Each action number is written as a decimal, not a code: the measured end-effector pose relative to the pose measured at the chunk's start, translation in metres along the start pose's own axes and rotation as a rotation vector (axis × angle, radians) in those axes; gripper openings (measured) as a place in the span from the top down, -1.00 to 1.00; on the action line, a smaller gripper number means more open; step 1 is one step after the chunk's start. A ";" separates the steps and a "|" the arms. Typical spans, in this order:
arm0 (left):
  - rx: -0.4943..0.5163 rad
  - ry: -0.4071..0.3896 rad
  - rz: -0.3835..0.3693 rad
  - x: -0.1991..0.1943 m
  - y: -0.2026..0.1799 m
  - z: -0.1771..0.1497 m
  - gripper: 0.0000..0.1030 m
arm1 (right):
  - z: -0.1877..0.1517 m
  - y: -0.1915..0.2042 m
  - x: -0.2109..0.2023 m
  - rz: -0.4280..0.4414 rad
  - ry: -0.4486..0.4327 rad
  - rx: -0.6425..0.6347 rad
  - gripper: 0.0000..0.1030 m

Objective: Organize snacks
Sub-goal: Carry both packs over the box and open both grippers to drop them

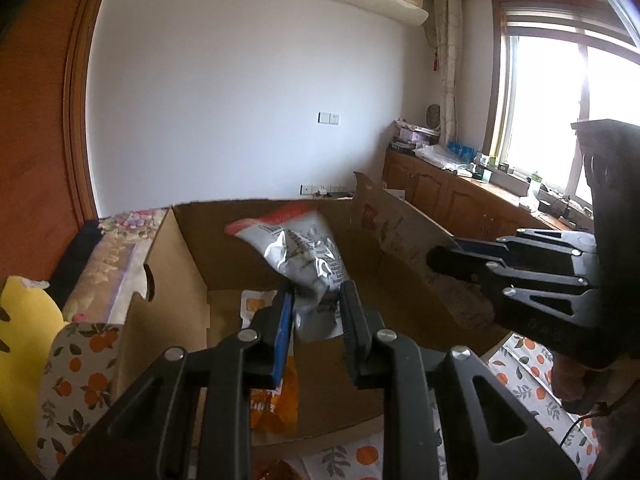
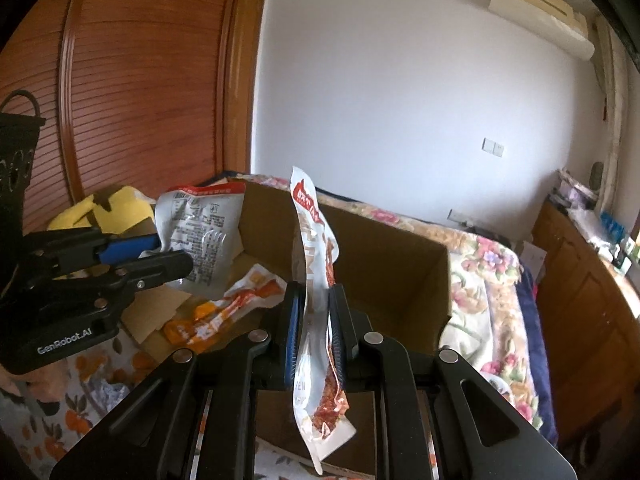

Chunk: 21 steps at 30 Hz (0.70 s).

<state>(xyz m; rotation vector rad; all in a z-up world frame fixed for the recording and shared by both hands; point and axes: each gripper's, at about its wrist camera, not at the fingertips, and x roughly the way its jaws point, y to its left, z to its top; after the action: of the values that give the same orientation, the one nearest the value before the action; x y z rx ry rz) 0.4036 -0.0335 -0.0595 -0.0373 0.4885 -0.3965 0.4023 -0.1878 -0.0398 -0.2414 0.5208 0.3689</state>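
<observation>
My left gripper (image 1: 316,296) is shut on a silver snack bag with a red top (image 1: 298,252) and holds it over the open cardboard box (image 1: 180,256). The bag also shows in the right wrist view (image 2: 200,236), with the left gripper (image 2: 168,256) beside it. My right gripper (image 2: 316,300) is shut on a white and red snack packet (image 2: 316,280), held edge-on above the box (image 2: 400,256). The right gripper also shows in the left wrist view (image 1: 444,256) at the box's right flap. An orange and white snack packet (image 2: 228,308) lies on the box floor (image 1: 280,396).
The box stands on an orange-print cloth (image 1: 520,376). A yellow plush toy (image 2: 108,208) lies at the left, a floral bed (image 2: 492,272) beyond the box. Wooden cabinets (image 1: 440,192) run under the window. A black basket (image 2: 16,152) is at far left.
</observation>
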 end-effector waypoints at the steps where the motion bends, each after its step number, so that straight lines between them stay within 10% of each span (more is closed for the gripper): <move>1: -0.002 0.009 -0.001 0.003 0.002 -0.001 0.55 | -0.001 0.002 0.001 -0.005 0.005 -0.002 0.76; 21: -0.033 0.035 -0.005 -0.003 0.010 -0.009 0.41 | -0.016 0.014 0.017 -0.037 0.104 0.035 0.71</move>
<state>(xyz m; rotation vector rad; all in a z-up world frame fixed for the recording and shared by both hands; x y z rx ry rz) 0.4005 -0.0223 -0.0677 -0.0638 0.5294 -0.3947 0.4035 -0.1754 -0.0639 -0.2369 0.6242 0.3124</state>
